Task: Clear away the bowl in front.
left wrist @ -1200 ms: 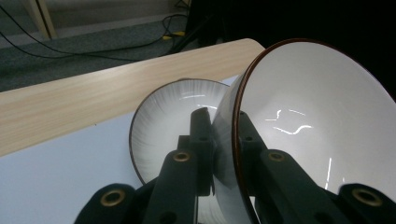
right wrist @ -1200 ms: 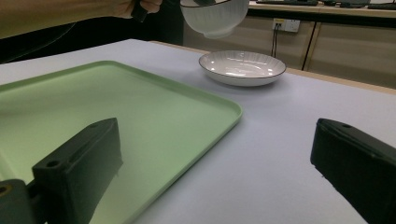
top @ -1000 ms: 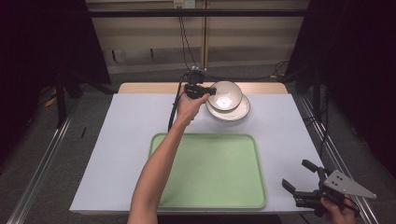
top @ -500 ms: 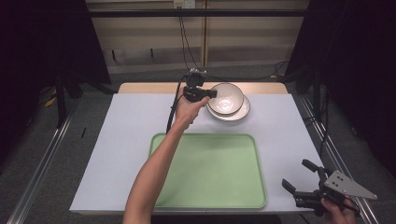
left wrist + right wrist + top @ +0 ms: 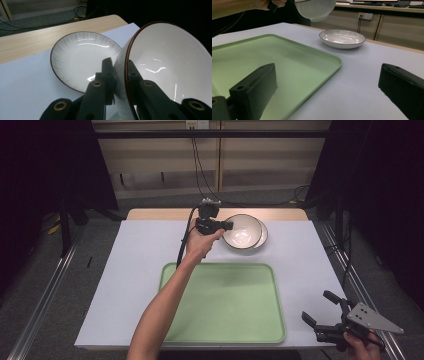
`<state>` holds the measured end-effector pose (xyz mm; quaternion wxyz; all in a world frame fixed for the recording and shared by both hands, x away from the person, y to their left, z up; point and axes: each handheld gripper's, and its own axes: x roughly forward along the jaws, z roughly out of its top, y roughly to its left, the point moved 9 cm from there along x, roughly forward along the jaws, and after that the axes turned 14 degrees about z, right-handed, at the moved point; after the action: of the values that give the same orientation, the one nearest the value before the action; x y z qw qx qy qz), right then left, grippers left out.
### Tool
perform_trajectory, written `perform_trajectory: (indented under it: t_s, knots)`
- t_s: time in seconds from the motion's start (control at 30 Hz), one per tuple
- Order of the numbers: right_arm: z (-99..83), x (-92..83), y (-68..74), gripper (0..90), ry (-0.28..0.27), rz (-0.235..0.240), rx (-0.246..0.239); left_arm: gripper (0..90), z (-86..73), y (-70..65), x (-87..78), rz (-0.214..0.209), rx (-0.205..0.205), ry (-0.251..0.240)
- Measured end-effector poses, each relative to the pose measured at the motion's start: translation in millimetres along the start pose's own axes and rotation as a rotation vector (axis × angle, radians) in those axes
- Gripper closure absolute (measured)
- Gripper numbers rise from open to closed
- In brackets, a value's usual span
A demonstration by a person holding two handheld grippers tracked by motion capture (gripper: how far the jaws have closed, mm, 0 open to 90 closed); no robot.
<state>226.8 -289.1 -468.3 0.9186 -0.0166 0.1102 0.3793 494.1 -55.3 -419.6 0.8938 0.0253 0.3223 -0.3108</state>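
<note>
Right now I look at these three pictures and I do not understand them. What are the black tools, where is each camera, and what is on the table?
A person holds a hand-held gripper in each hand. One camera looks down from above; the other two ride on the grippers. From above, the left gripper pinches the rim of a white bowl, lifted clear of the shallow plate, as the right gripper view shows. The right gripper waits open near the table's right corner, holding nothing. A green tray lies on the white table cover.
</note>
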Motion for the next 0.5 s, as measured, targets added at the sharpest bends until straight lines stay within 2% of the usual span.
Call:
perform_trajectory:
  t_s: [0.3, 0.5]
  knots:
    - [-0.7, 0.2, -0.1, 1.5, 0.004, -0.001, 0.009, 81.7, -11.3, -14.6, 2.8, -0.035, 0.013, 0.021]
    - [-1.0, 0.2, 0.4, 1.5, 0.006, 0.001, 0.011, 81.7, -17.8, -28.0, 4.1, -0.06, 0.039, 0.037]
